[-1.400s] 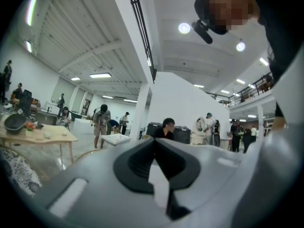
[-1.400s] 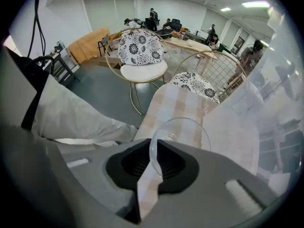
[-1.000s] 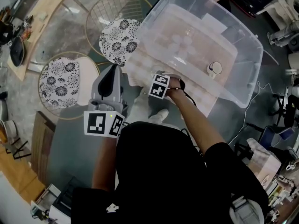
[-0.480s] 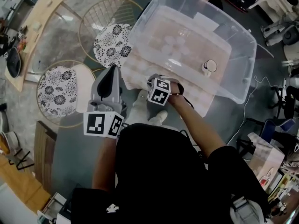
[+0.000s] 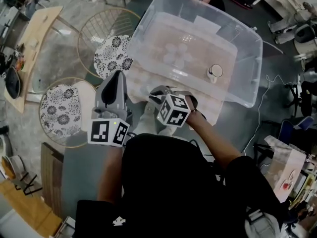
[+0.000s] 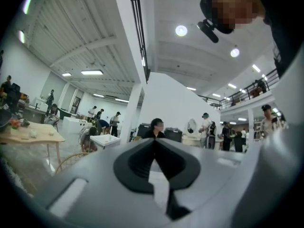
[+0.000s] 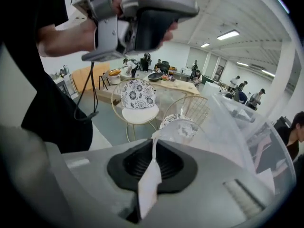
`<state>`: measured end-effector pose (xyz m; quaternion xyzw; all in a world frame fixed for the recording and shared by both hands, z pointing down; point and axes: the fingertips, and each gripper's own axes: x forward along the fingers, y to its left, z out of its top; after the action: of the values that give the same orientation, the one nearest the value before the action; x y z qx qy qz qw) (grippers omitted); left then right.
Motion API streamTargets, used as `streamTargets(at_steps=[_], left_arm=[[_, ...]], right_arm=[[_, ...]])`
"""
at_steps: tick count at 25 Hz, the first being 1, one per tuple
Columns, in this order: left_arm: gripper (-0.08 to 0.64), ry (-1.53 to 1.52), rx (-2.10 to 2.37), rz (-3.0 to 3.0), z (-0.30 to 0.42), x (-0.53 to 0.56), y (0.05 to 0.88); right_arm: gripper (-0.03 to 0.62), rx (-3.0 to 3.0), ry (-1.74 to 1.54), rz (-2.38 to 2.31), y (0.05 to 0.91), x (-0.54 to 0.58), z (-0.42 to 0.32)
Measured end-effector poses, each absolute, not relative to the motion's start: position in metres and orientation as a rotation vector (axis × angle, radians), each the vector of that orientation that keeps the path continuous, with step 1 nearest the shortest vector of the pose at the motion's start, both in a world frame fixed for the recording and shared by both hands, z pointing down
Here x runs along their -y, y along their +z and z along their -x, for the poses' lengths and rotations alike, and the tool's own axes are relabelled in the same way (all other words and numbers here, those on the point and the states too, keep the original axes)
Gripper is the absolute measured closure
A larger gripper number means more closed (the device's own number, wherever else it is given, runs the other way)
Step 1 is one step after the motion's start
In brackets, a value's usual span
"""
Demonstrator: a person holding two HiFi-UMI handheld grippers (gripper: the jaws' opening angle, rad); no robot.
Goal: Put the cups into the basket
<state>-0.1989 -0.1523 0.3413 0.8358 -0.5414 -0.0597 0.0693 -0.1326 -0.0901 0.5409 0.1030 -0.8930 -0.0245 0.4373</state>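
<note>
The right tongs (image 7: 154,144) are closed on the thin wall of a clear cup (image 7: 183,127). The cup sticks up from between the jaws, its rim curving off to the right. In the right gripper view the see-through wall of the basket (image 7: 237,132), a big clear plastic tub, rises just to the right of that cup. The head view shows these tongs just outside the tub's near edge, so the pinched cup is beside the basket, not in it. Another cup (image 5: 215,71), pale-rimmed, stands upright on the tub's floor towards its right wall, well apart from both tongs. The left tongs (image 6: 153,144) are closed with nothing between them and point out level into the hall. In the head view they are held to the left of the right ones, near two wire chairs (image 5: 113,53) with floral cushions.
</note>
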Motion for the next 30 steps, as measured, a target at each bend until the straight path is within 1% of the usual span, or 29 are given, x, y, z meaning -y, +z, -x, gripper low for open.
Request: streamTargets(at_steps=[9,15,22,30], left_arm=[[0.554,-0.227,1.535,-2.566,0.171,0.181,0.324],[0.554,-0.218,1.451,-2.59,0.151,0.193,0.329],[0.554,-0.195,1.36,-2.645,0.13,0.212,0.326],[0.554,-0.143,1.251,-2.672,0.11,0.237,0.338]], right_arm=[[0.568,2.5,0.012,-0.488,0.435,0.118,0.12],[0.568,2.593,0.042,-0.721,0.387,0.158,0.087],[0.568,2.527,0.118,-0.922,0.387,0.215,0.035],[0.568,2.465,0.242,-1.083,0.416,0.269,-0.006]])
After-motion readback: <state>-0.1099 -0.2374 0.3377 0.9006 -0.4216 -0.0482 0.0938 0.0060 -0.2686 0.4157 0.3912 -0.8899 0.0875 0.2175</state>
